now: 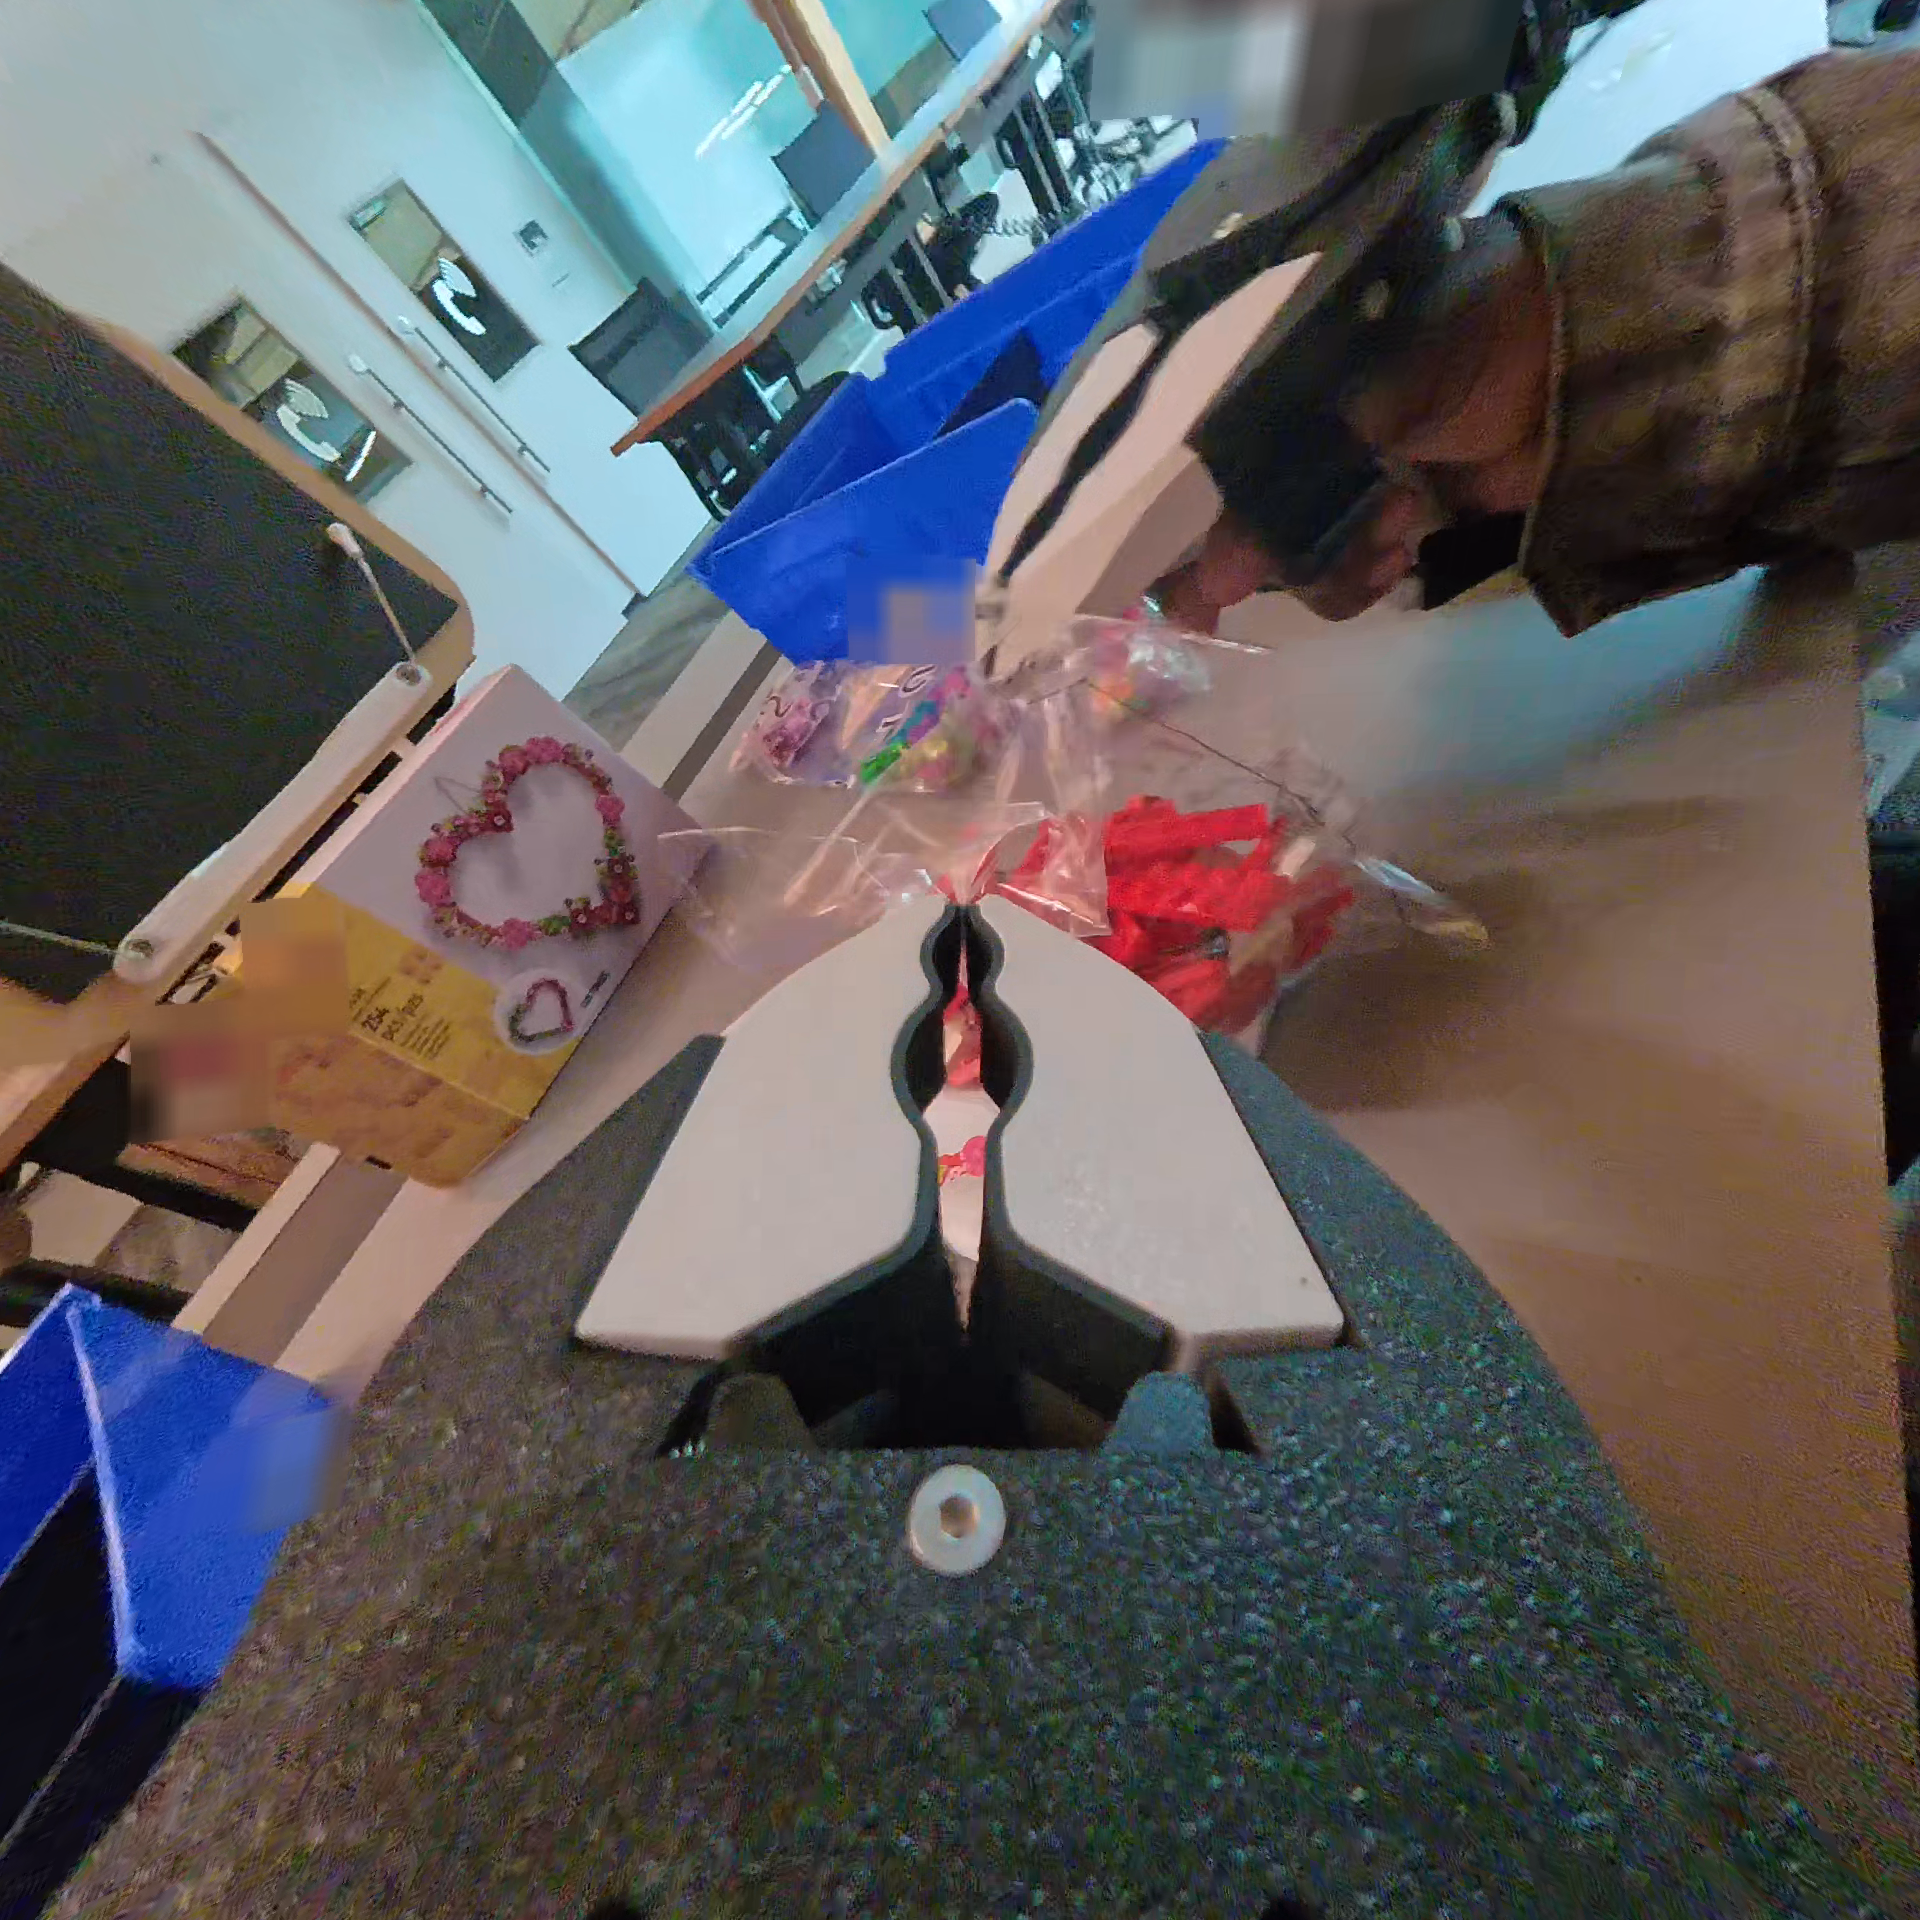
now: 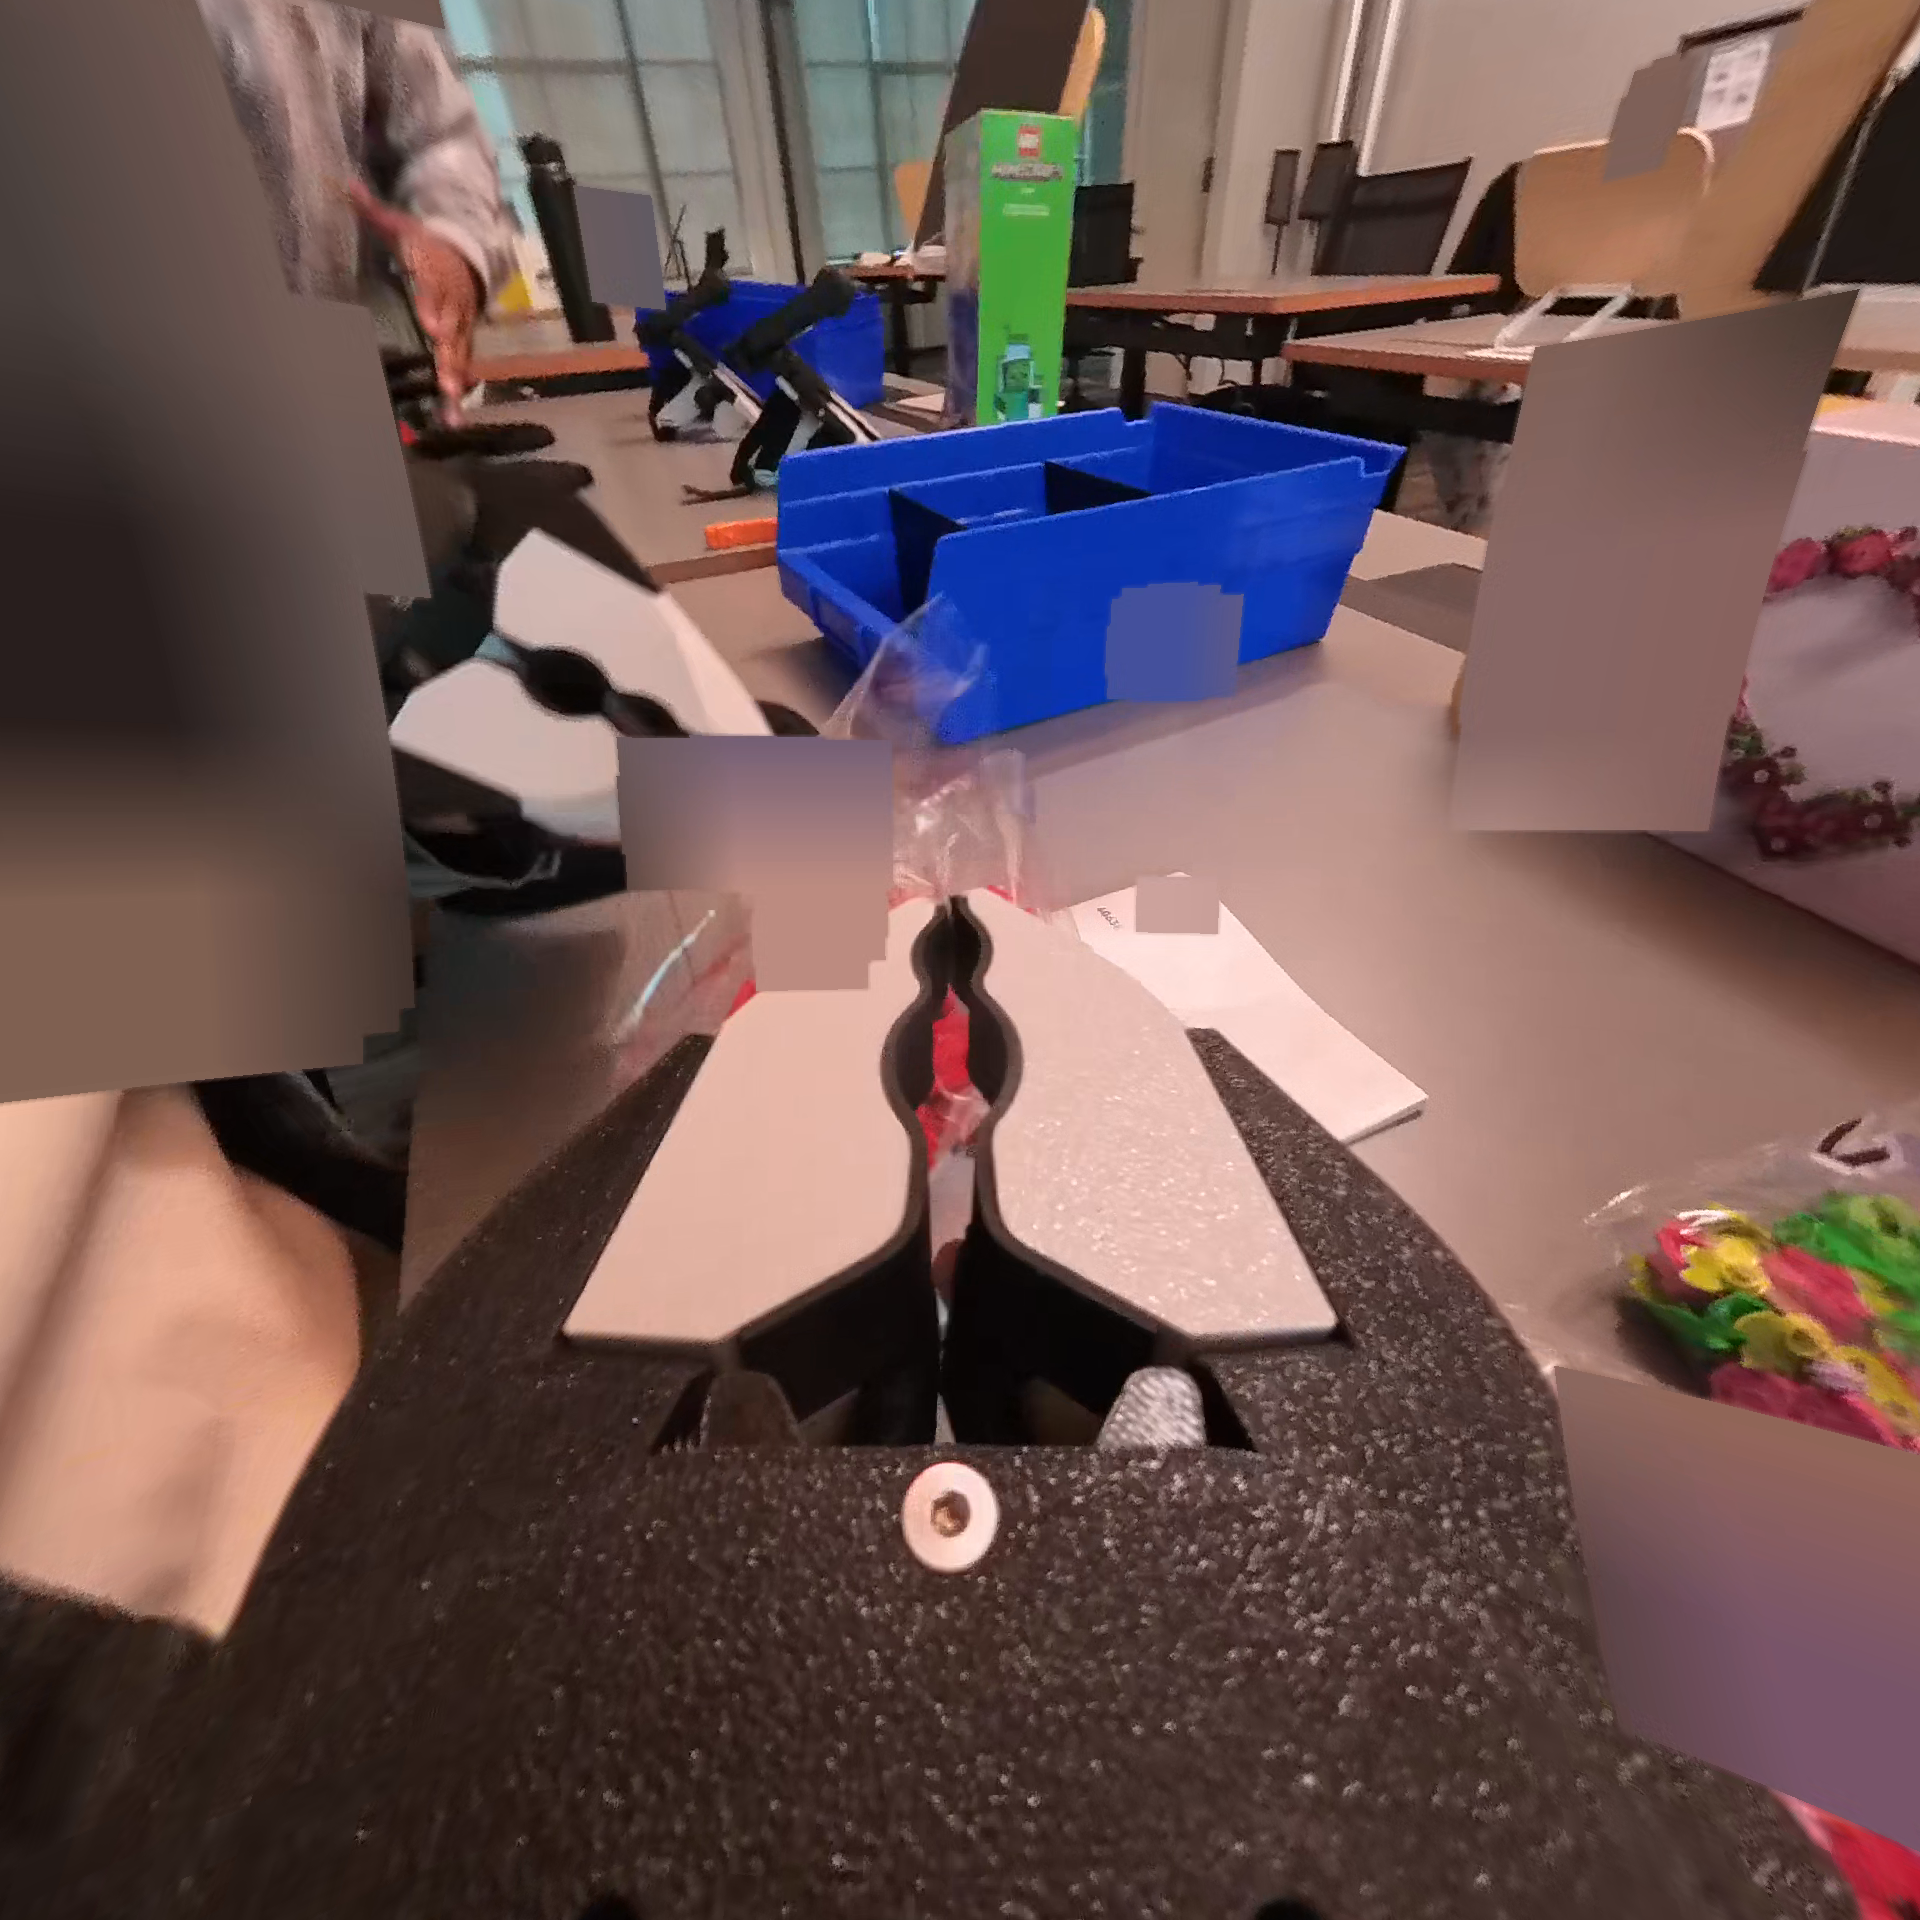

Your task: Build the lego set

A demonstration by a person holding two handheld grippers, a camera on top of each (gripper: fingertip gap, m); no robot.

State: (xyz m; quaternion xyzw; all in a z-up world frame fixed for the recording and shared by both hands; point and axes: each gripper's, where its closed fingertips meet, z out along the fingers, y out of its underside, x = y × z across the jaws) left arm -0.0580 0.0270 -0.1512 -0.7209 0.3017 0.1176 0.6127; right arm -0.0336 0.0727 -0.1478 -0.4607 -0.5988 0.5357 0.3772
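Note:
A clear plastic bag of red lego pieces [image 1: 1195, 914] lies on the grey table [image 1: 1558, 1039]. My left gripper [image 1: 961, 912] is shut on a crumpled edge of this bag. My right gripper [image 2: 951, 909] is shut on clear plastic of the bag [image 2: 961, 821], with red pieces showing between its fingers. In the left wrist view the right gripper [image 1: 995, 623] sits above and behind the bag, and plastic stretches up to its tip. In the right wrist view the left gripper's fingers [image 2: 582, 613] show at the left, with the tips hidden by a blurred patch.
A lego box with a flower heart picture [image 1: 499, 914] stands at the table's left edge. A second bag of coloured pieces [image 2: 1787, 1299] and a white booklet [image 2: 1247, 1018] lie nearby. A blue divided bin [image 2: 1091, 540] stands behind, and another blue bin [image 1: 156, 1475] is at the near left. One gripper's finger ends stand about 6 cm off the other's.

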